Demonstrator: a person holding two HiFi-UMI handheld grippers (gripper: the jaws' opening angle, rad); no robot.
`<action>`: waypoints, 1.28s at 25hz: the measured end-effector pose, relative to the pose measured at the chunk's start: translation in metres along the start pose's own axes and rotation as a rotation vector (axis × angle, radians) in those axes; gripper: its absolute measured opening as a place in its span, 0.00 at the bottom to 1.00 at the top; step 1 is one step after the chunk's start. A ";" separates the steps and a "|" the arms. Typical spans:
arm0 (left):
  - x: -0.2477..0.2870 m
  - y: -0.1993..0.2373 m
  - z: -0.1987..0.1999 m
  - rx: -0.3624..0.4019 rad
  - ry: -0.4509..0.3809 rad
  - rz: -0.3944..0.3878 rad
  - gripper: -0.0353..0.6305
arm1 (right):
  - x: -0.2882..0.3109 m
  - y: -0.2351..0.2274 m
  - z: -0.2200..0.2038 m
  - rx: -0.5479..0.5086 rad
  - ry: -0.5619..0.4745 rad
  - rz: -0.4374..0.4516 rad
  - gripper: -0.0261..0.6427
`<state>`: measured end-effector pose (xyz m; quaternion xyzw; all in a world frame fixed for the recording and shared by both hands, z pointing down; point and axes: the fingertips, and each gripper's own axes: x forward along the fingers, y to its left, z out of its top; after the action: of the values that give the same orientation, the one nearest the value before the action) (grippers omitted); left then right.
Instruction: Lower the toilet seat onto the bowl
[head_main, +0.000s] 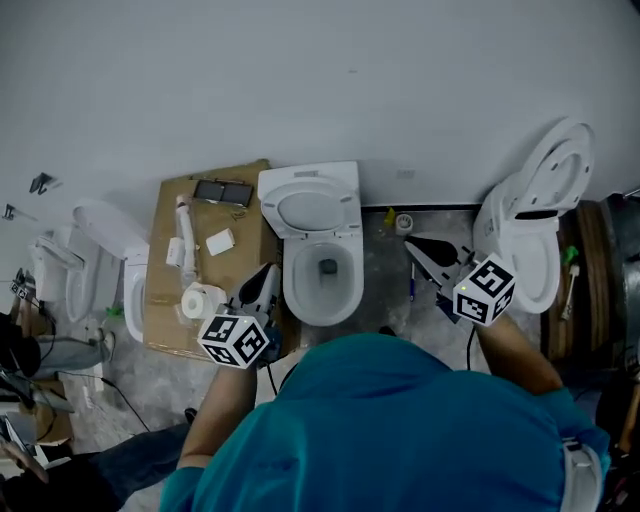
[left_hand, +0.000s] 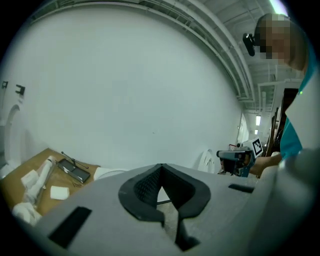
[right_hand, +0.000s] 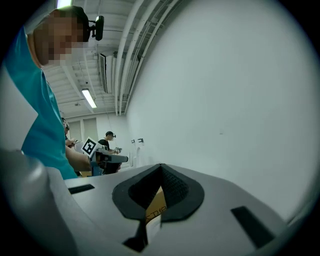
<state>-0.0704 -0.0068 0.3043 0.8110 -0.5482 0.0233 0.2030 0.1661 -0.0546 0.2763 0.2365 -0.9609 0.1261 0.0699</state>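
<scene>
- Two tools are counted, one in each hand. The left tool (left_hand: 160, 169) is seen fully closed, tips together, with nothing gripped. The right tool (right_hand: 161, 167) is likewise closed on nothing, and only a strip of brown cardboard is glimpsed beyond its pads.
- Two marker cubes are carried, the left cube (head_main: 235, 340) and the right cube (head_main: 485, 290), just ahead of the person's teal shirt (head_main: 400, 430).
- Three toilets are clearly made out along the wall (head_main: 320, 80): the middle toilet (head_main: 322, 300), a left toilet (head_main: 133, 295) and a right toilet (head_main: 525, 250). White shapes farther left cannot be identified.
- One cardboard sheet (head_main: 170, 215) is laid on the floor (head_main: 385, 270), touching the middle toilet's left side.
- On the sheet are counted one paper roll (head_main: 203, 300), one small white pad (head_main: 220, 241), one white tube (head_main: 185, 228) and one flat black device (head_main: 222, 192).
- The left tool is held over the near edge of the sheet, just beside the bowl's left rim. The right tool is held over bare floor between the middle and right toilets.
- At the foot of the wall, right of the middle toilet, one yellow object (head_main: 389, 217) and one small round pot (head_main: 404, 222) are set side by side.
- One further person (right_hand: 107, 140) is seen far off in the right gripper view.
- The toilet seat (head_main: 312, 190) is found raised at the back of the middle toilet. It is white, with an oval opening, and stands above the uncovered bowl, apart from both tools.
</scene>
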 end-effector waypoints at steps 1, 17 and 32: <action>0.009 0.006 -0.001 0.026 0.018 0.006 0.04 | 0.007 -0.005 -0.002 0.002 0.005 0.002 0.03; 0.206 0.171 -0.081 0.650 0.406 -0.049 0.15 | 0.105 -0.040 -0.063 0.080 0.106 -0.166 0.03; 0.316 0.224 -0.127 1.115 0.637 -0.014 0.18 | 0.136 -0.102 -0.115 0.093 0.100 -0.186 0.03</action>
<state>-0.1223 -0.3102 0.5712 0.7518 -0.3614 0.5432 -0.0961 0.1033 -0.1692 0.4345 0.3212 -0.9232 0.1750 0.1182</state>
